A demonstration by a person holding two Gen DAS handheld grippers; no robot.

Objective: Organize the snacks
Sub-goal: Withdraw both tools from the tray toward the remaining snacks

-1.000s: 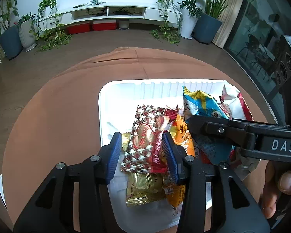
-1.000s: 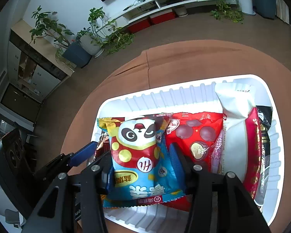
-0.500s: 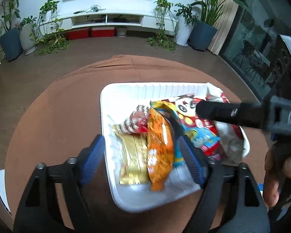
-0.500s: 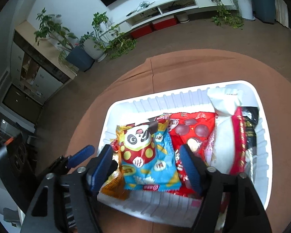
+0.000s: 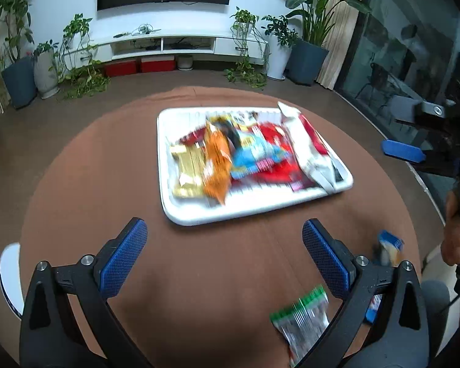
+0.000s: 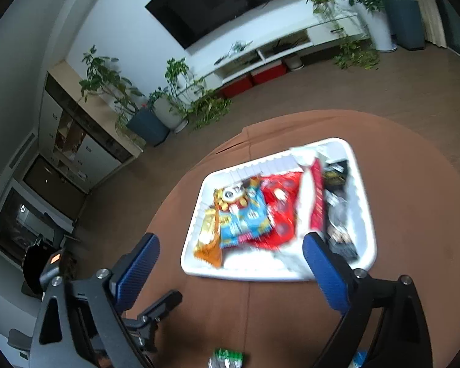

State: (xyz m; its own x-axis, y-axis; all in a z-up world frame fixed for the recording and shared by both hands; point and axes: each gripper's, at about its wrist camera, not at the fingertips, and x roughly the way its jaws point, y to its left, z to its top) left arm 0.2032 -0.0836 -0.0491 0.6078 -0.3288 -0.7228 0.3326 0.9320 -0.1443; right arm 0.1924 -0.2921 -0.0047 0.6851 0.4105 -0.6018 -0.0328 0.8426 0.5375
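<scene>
Snacks fill a white tray (image 5: 181,214) that sits on the round brown desk (image 5: 76,165), toward 12 o'clock from the left claw (image 5: 224,254). In the left wrist view the tray's contents run side by side: a gold packet (image 5: 188,168) at the 9 o'clock end, then an orange packet (image 5: 217,162), a blue packet (image 5: 254,156), a red bag (image 5: 279,168) and a white-and-red bag (image 5: 306,147) toward 3 o'clock. All are blurred, so their printing cannot be read.

The left claw is spread wide with nothing between its blue pads (image 5: 122,257), held above bare desk short of the tray. A green-topped clear packet (image 5: 303,319) lies on the desk at its 5 o'clock, and a small blue-edged packet (image 5: 389,245) lies loose at 3 o'clock, both outside the tray.

The right claw (image 6: 230,263) is likewise wide apart and holds nothing; its right pad overlaps the tray's near corner in the picture. From this side a black packet (image 6: 337,214) shows at the tray's 3 o'clock end. In the left wrist view the right claw appears at the 3 o'clock edge, beside the person's hand (image 5: 454,236).
</scene>
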